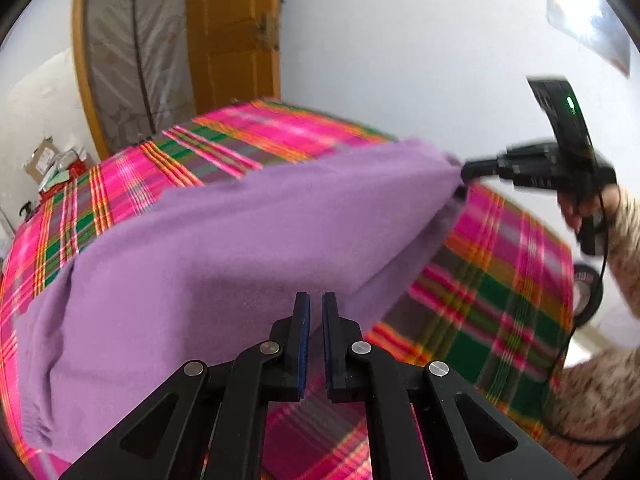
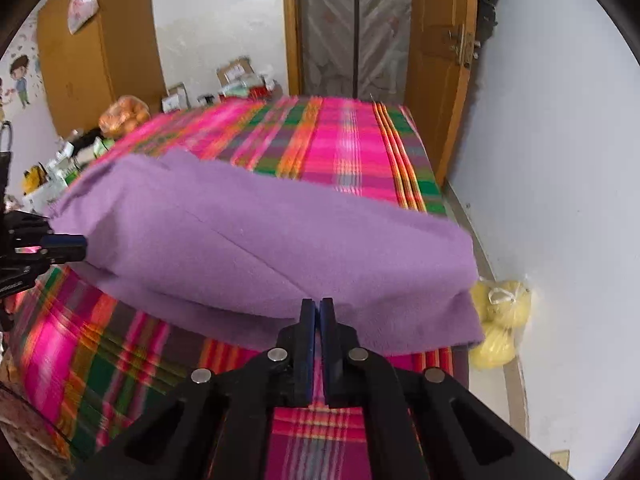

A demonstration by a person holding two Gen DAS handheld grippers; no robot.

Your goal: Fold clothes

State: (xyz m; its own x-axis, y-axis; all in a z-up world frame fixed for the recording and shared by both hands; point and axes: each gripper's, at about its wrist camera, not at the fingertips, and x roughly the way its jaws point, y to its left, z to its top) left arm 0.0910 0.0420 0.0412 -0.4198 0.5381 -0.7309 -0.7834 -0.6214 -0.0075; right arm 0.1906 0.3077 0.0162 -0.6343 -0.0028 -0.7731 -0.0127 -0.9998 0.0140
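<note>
Purple fleece garment [image 2: 280,248] hangs stretched above the plaid bedspread [image 2: 340,148], soft, light and limp, best held at its corners. Left gripper [image 1: 316,304] and right gripper [image 2: 317,308] each pinch an edge, jaws pressed nearly together on fabric.

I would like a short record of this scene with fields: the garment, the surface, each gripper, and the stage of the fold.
garment: purple cloth, lifted at its near edge, far part resting on the bed
surface: bed with pink and green plaid cover
left gripper: shut on an edge of the cloth
right gripper: shut on another part of the near edge
stage: cloth held up between both grippers, fold not yet laid down
beside bed: yellow bag on the floor
</note>
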